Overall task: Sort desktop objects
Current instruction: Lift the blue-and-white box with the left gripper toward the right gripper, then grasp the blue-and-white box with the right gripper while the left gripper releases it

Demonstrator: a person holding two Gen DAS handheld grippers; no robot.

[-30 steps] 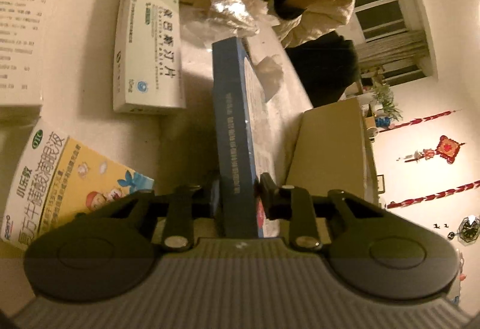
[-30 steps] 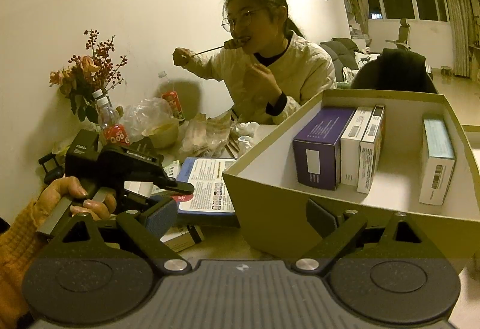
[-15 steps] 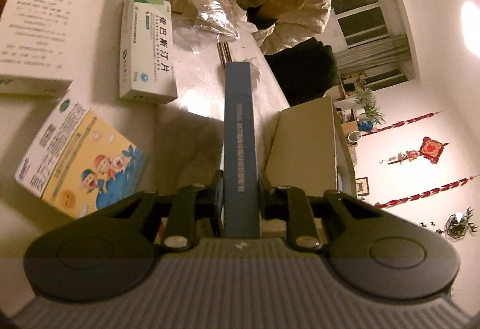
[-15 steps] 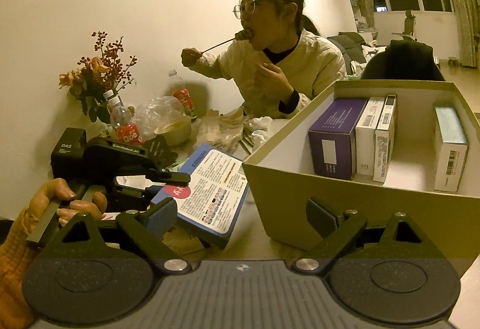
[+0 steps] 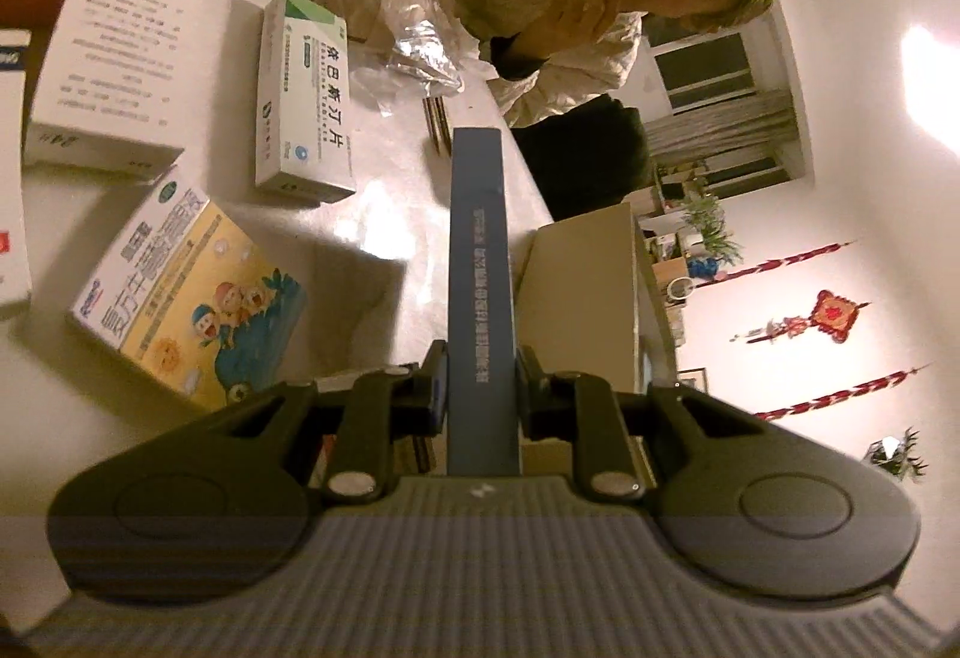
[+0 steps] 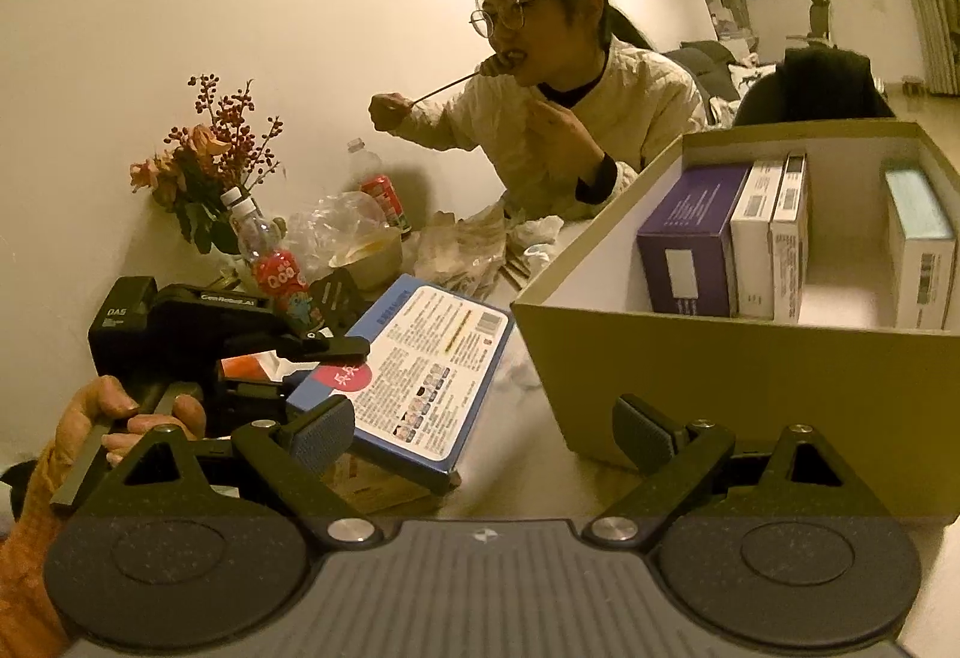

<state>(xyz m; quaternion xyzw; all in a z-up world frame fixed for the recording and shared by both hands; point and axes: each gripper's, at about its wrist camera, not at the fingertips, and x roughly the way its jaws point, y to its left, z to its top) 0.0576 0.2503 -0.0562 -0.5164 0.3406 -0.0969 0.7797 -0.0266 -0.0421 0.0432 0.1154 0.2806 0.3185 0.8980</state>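
My left gripper (image 5: pixel 480 382) is shut on a flat blue box (image 5: pixel 482 262), held on edge above the table. The right wrist view shows the same blue box (image 6: pixel 420 370) tilted up off the table, white printed face toward me, in the left gripper (image 6: pixel 312 352), which a hand in an orange sleeve (image 6: pixel 114 412) holds. Close to the right stands an open tan cardboard box (image 6: pixel 690 382) with a purple box (image 6: pixel 690 238), white boxes (image 6: pixel 774 238) and a teal-topped box (image 6: pixel 918 244) upright inside. My right gripper (image 6: pixel 480 430) is open, nothing between its fingers.
On the table lie a yellow cartoon box (image 5: pixel 192 292), a green-and-white box (image 5: pixel 303 100) and a large white box (image 5: pixel 120 34). A person (image 6: pixel 558 106) eats across the table, with plastic bags, bottles (image 6: pixel 273 262) and a flower vase (image 6: pixel 204 178) nearby.
The left gripper has lifted the blue box off the table and carried it toward the cardboard box, tilting it up. My right gripper has stayed open and nearly still.
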